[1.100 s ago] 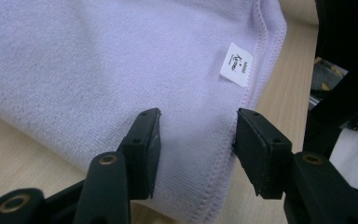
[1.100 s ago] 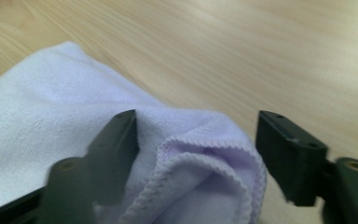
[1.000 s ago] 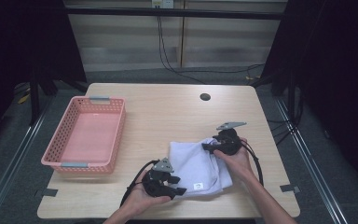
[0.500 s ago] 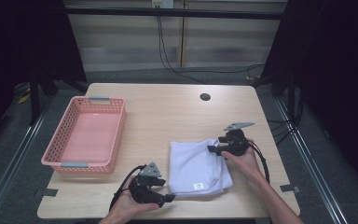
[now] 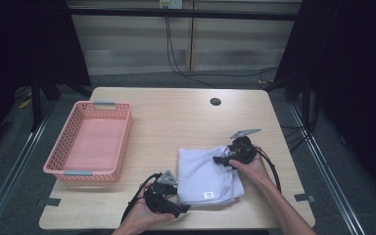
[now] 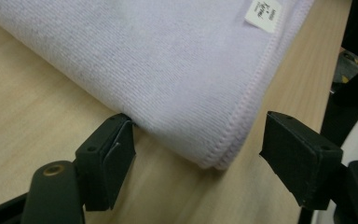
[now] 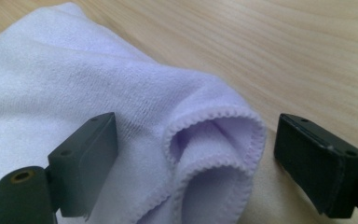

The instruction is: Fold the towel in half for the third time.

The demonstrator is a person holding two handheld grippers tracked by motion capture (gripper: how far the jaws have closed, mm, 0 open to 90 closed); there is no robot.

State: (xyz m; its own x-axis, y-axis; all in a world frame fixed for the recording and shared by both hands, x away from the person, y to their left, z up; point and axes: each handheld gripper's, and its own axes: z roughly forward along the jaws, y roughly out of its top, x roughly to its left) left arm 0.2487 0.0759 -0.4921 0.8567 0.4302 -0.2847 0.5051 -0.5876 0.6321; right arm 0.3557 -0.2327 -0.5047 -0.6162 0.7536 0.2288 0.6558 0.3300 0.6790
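The white towel (image 5: 206, 172) lies folded on the near right part of the table (image 5: 176, 112), its small label (image 5: 208, 195) facing up near the front edge. The pink basket (image 5: 89, 142) stands well apart on the left side and holds nothing, so the work appears to be midway at best: the folding looks largely done (though one corner is not flat), and if the towel is meant for the basket, that move is not yet made.

The left gripper (image 5: 180, 209) sits low at the towel's near left corner. In the left gripper view its jaws stand wide apart, one on either side of the hemmed corner (image 6: 223, 158), with one pad (image 6: 114, 154) just beside the fold; nothing is clamped. The person's left hand (image 5: 139, 218) holds it close to the tabletop, aimed toward the cloth.

The right gripper (image 5: 219, 159) rests at the towel's far right corner, the right hand (image 5: 250, 169) behind it and the forearm running off toward the bottom right. In the right gripper view its jaws are likewise wide open, bracketing a loose rolled corner (image 7: 214, 140) of layered hems without pinching it. Both tools seem poised to close on opposite corners.
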